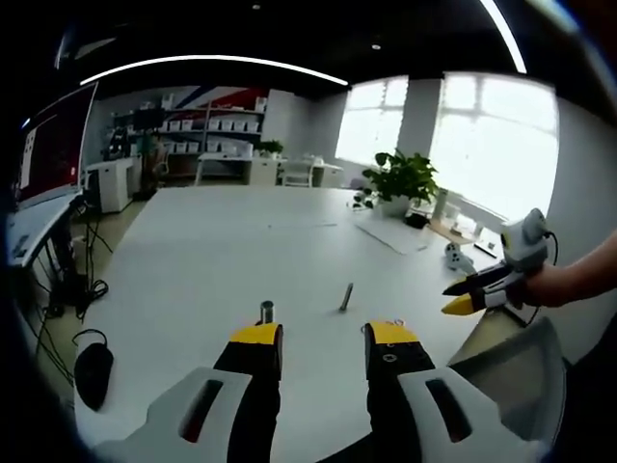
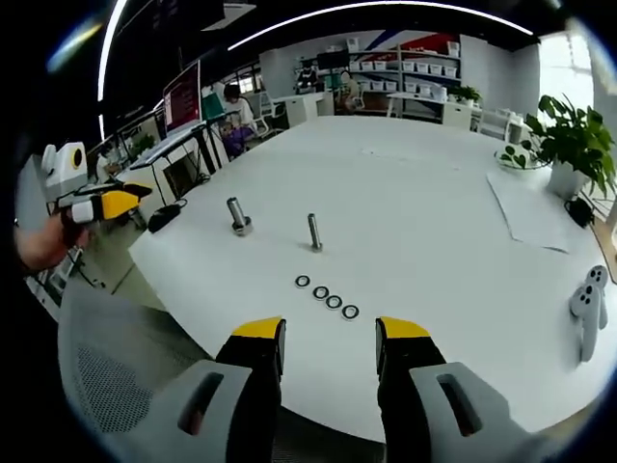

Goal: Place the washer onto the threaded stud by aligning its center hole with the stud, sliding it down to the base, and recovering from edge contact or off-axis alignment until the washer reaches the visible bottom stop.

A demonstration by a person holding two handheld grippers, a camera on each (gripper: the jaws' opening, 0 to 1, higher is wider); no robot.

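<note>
A bright office with shelves, windows and a plant [image 2: 569, 140] surrounds a wide white table [image 2: 424, 222].

In the right gripper view, four washers [image 2: 326, 295] lie flat on the table in a short slanted row, close together though it is hard to say whether they touch. They are small dark rings with pale centres. Beyond them stand two studs, both upright and well apart from the row: a slim stud [image 2: 314, 232] nearer the washers, and a thicker stud [image 2: 238, 216] to its left on a round base. A sheet of paper [image 2: 530, 212] lies farther off to the right, and a white controller [image 2: 588, 309] rests near the right edge of the table.

The right gripper [image 2: 328, 333] hangs over the near table edge just short of the washers, jaws spread and holding nothing. The left gripper [image 2: 108, 204] appears at the left of this view, off the table; from here one cannot tell how its jaws stand.

In the left gripper view, the left gripper [image 1: 323, 338] shows its jaws parted and bare, with the thicker stud [image 1: 267, 313] just past its left jaw and the slim stud [image 1: 346, 296] beyond. The right gripper [image 1: 472, 294] enters from the right.
</note>
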